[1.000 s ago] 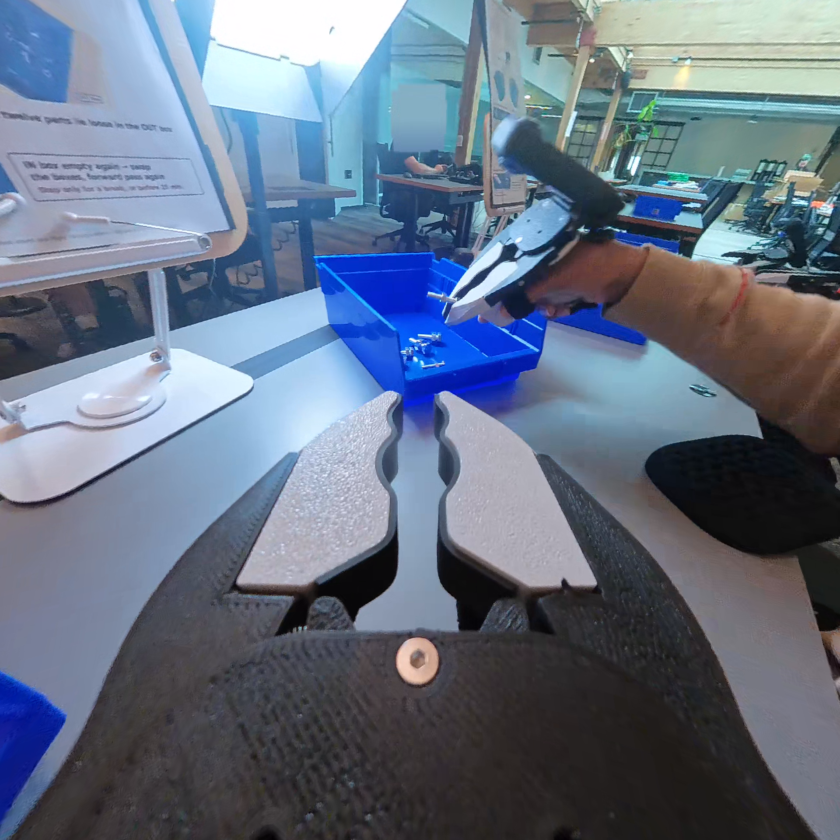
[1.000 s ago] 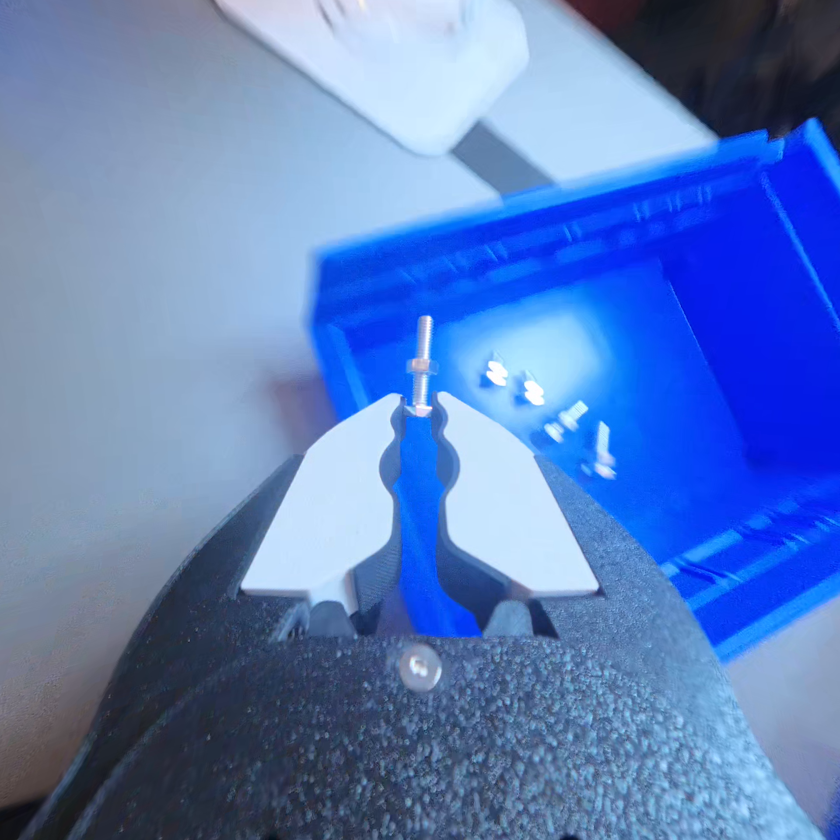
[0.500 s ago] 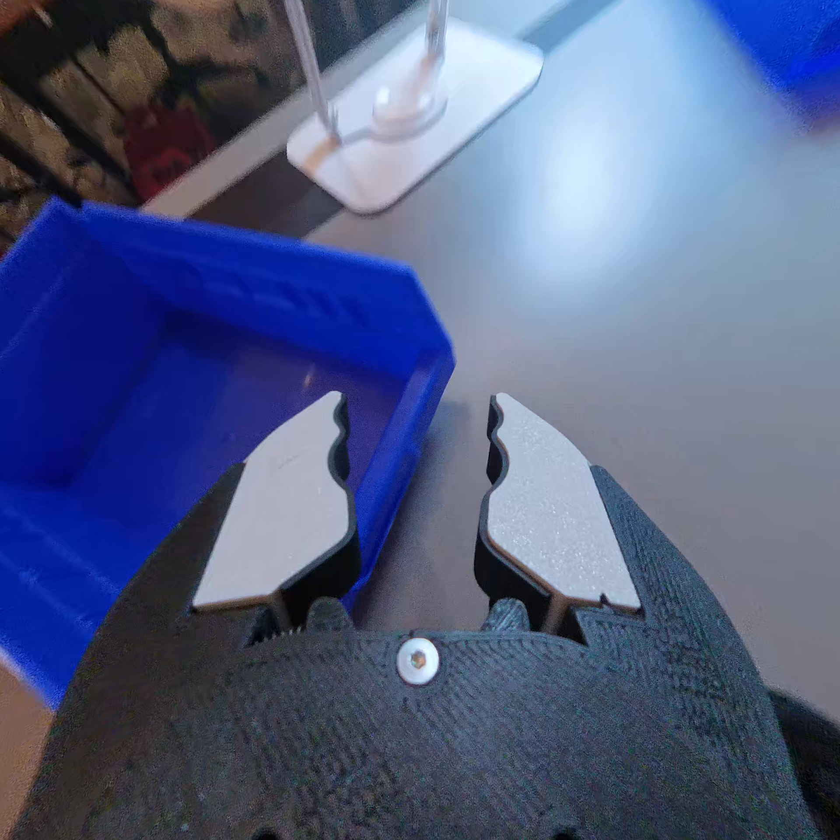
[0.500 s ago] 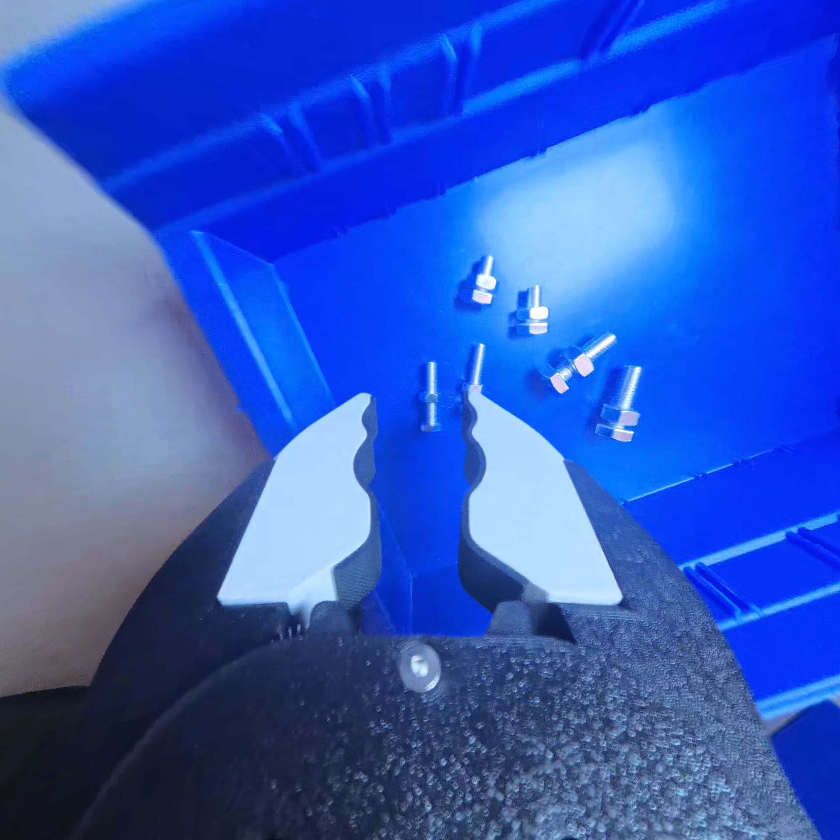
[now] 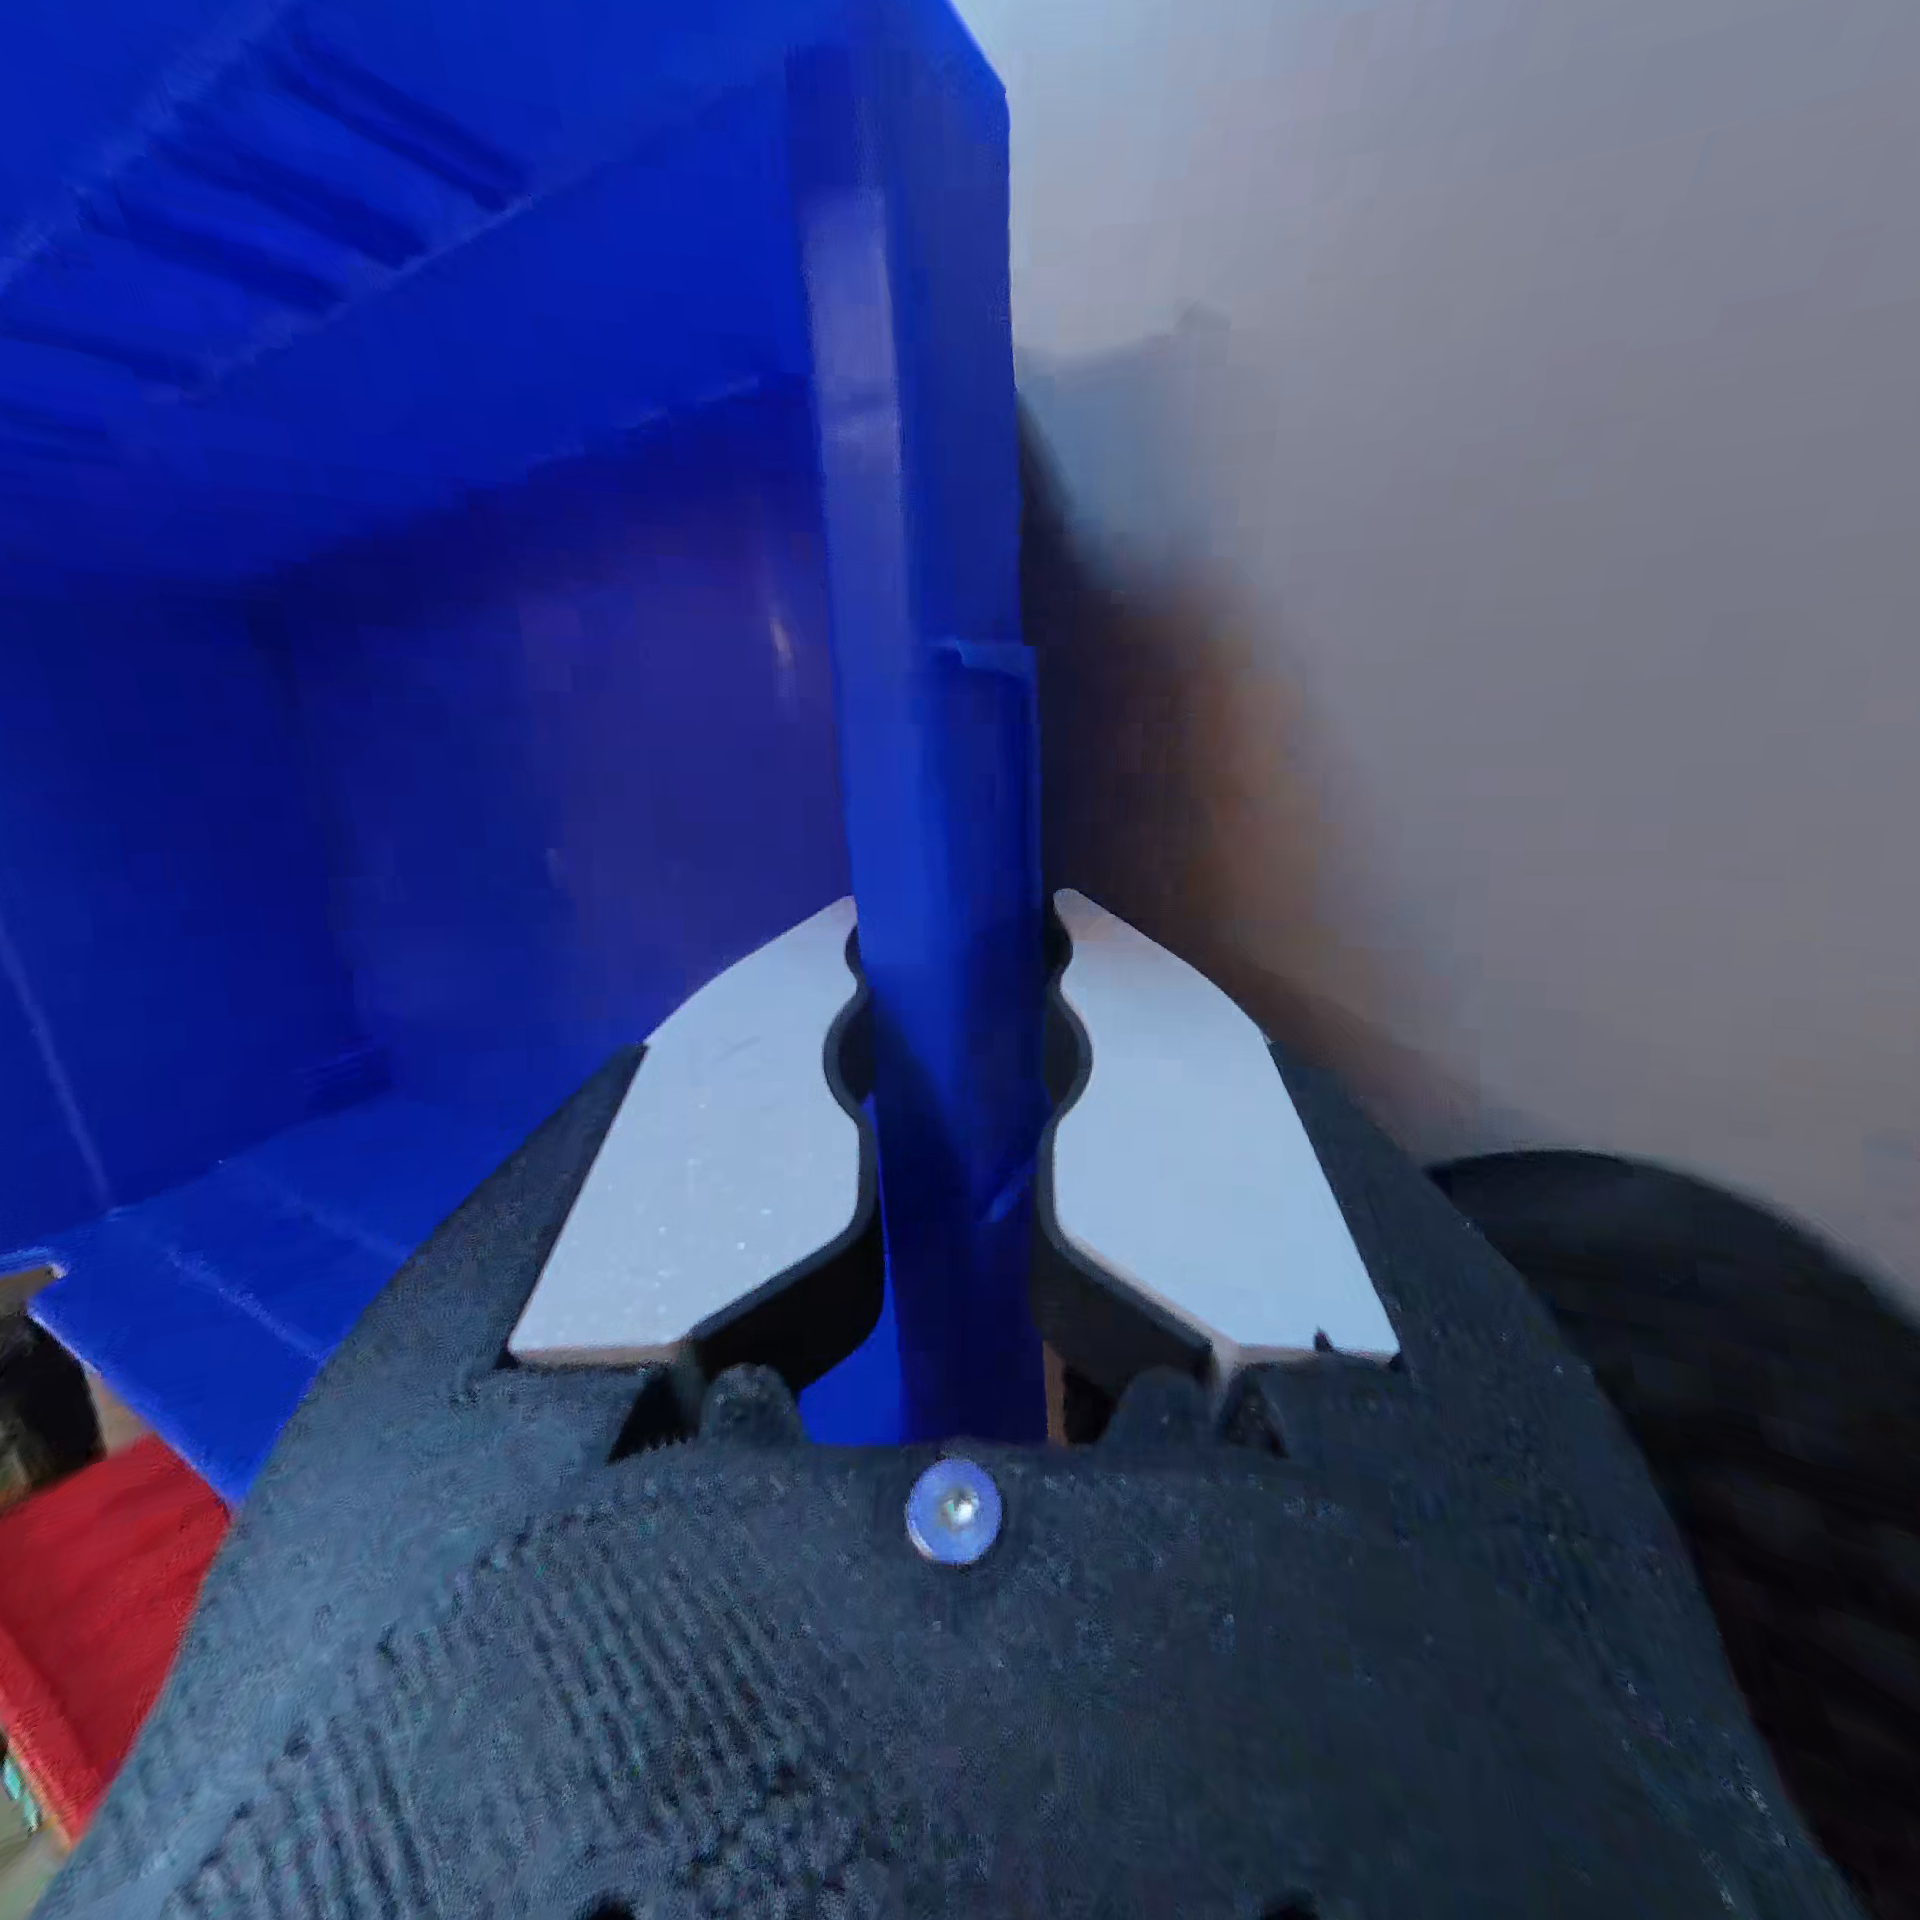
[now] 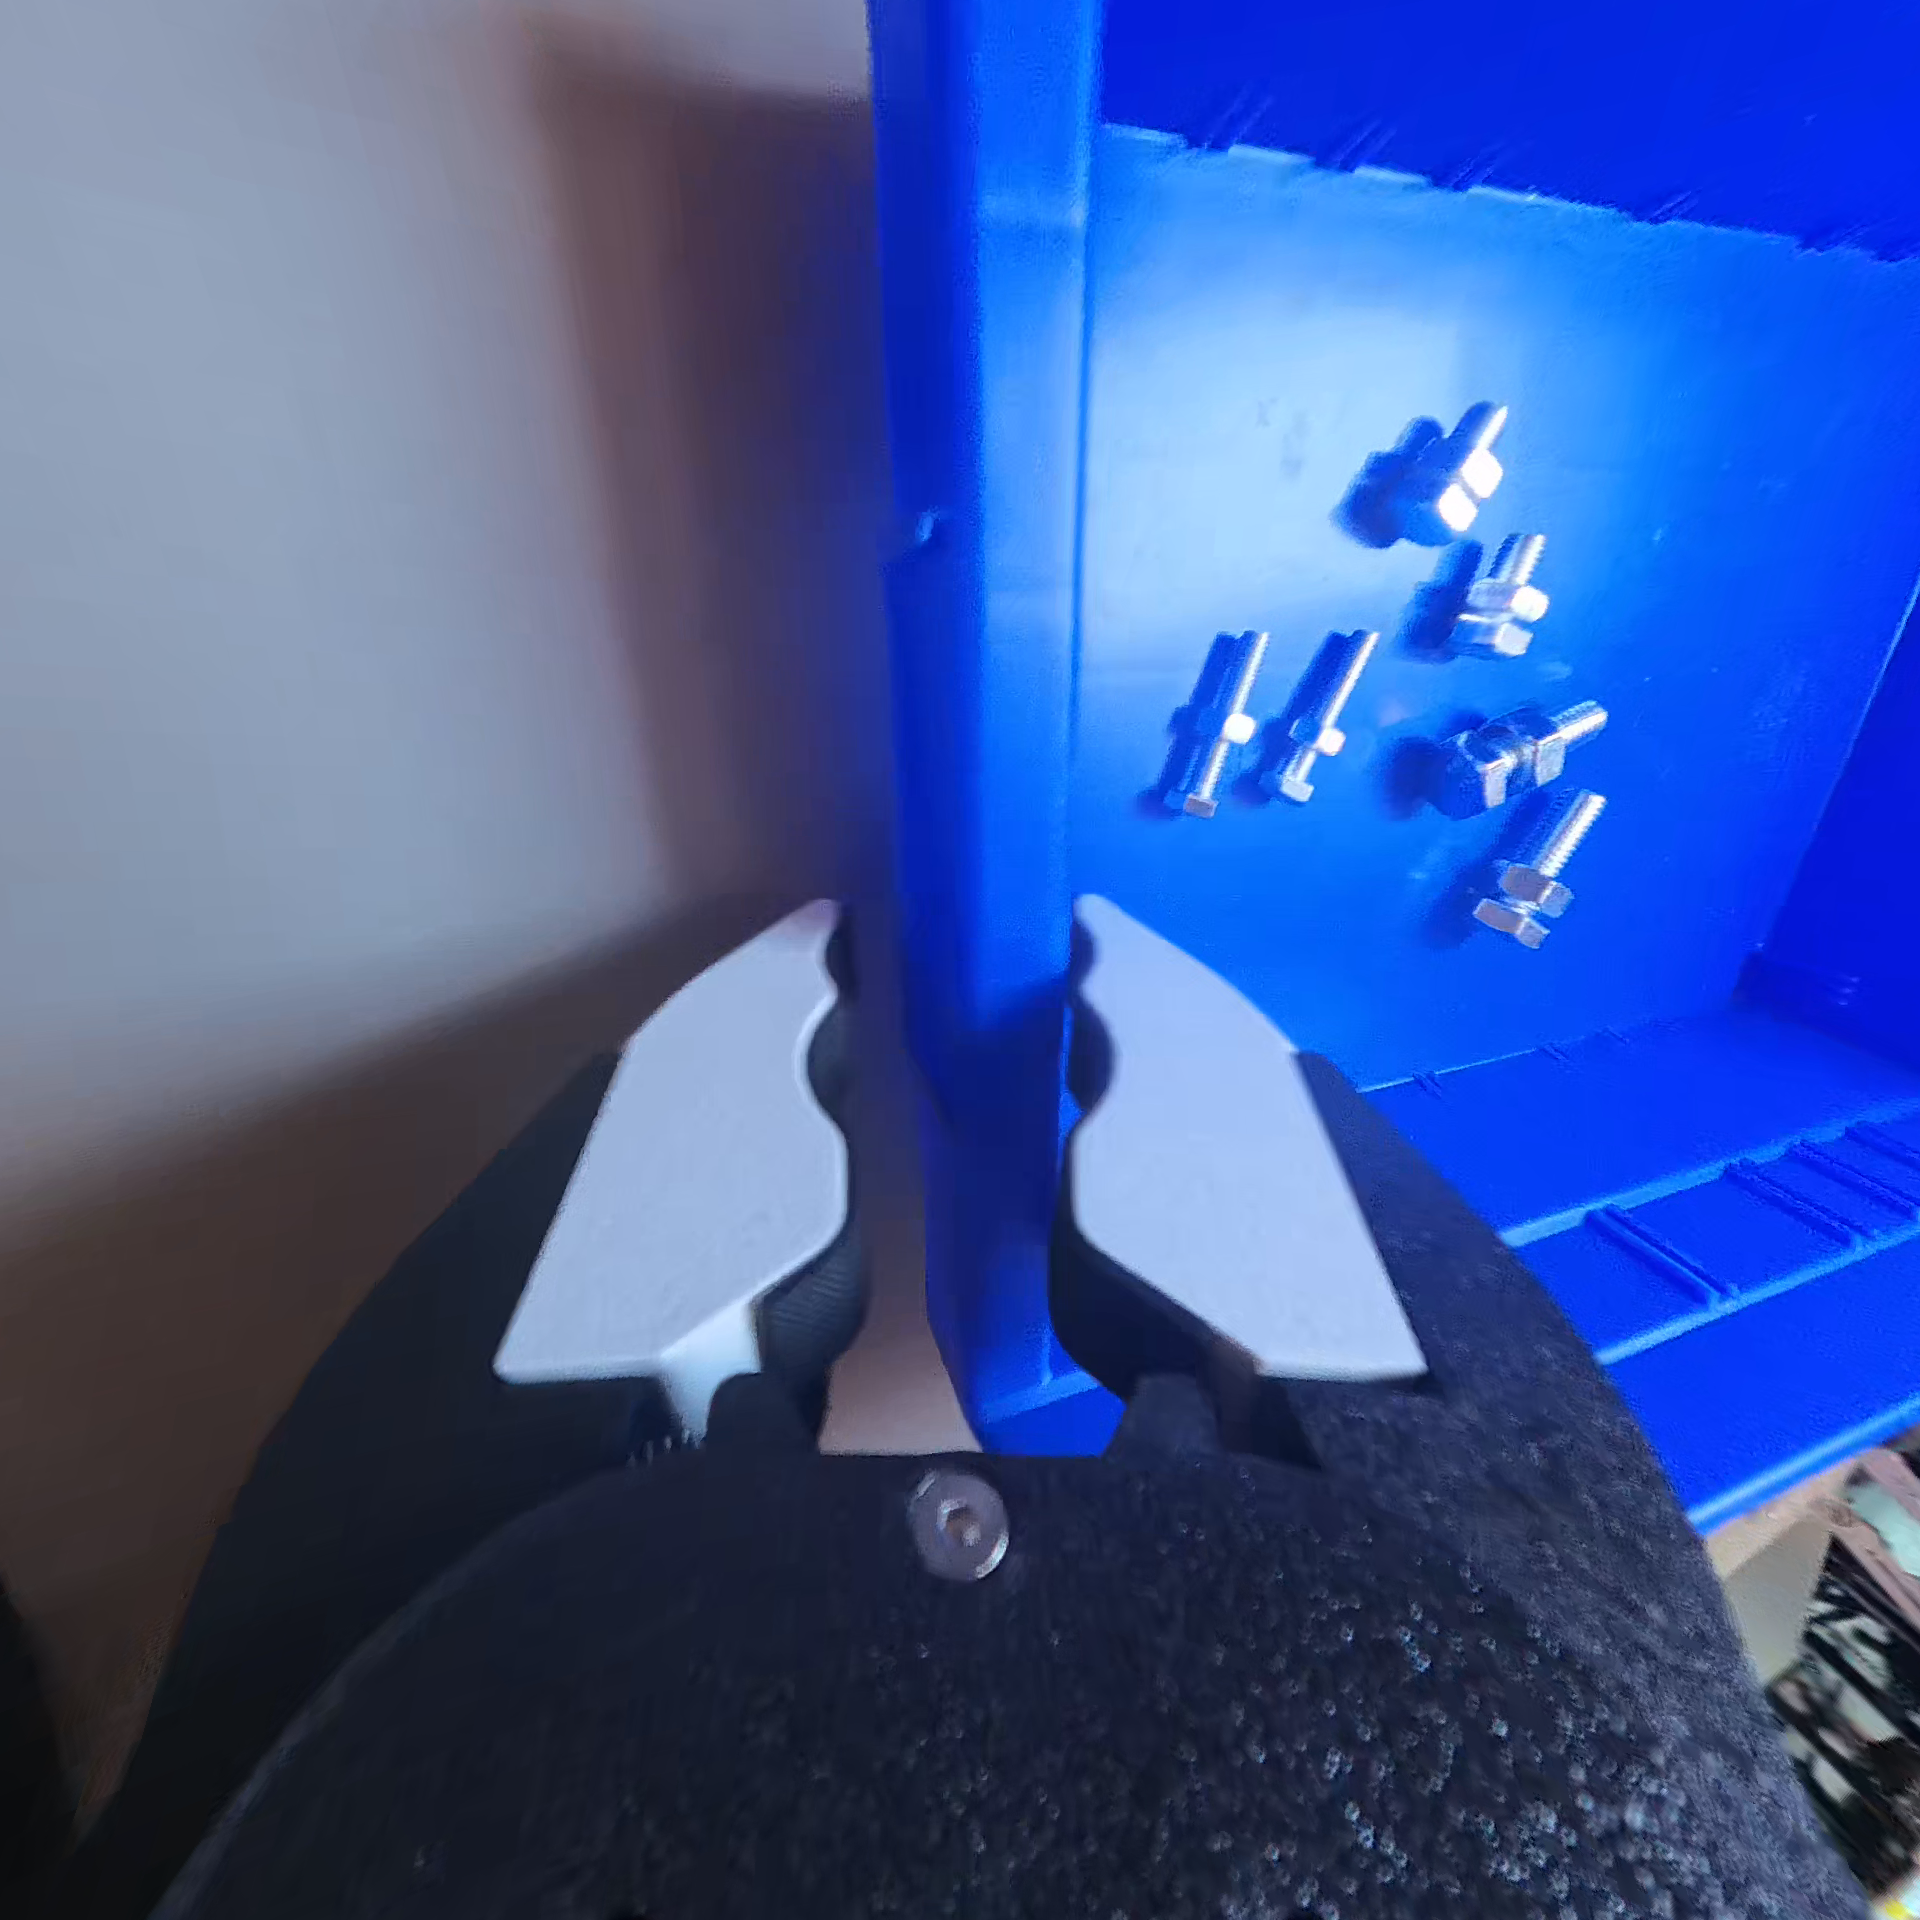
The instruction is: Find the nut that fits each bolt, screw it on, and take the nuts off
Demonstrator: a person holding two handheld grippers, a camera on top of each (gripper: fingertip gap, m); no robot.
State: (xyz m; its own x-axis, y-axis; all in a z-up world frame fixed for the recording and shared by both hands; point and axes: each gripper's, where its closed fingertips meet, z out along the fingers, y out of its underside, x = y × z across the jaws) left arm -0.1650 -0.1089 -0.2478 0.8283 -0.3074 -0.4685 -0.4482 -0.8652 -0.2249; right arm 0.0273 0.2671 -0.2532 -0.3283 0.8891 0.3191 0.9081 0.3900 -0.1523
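In the left wrist view my left gripper (image 5: 953, 914) is shut on the side wall of an empty blue bin (image 5: 914, 520), one finger inside and one outside. In the right wrist view my right gripper (image 6: 956, 914) straddles the side wall of a second blue bin (image 6: 987, 416). Its inner finger lies against the wall, a small gap shows at the outer finger, and it holds nothing. Several silver bolts with nuts on them lie on this bin's floor: two slim ones (image 6: 1216, 727) side by side and thicker ones (image 6: 1496, 613) to their right.
Both bins stand on a grey table (image 5: 1455, 520), which also shows left of the right gripper (image 6: 312, 416). A black mesh pad (image 5: 1714, 1403) lies close to the right of the left gripper. Something red (image 5: 94, 1621) is below the table edge at the lower left. One gripper's finger ends stand about 45 cm off the other's.
The right gripper let its bolt drop into the bin, then moved left over the bin's side wall. The left gripper swung down to the empty bin and closed on its wall.
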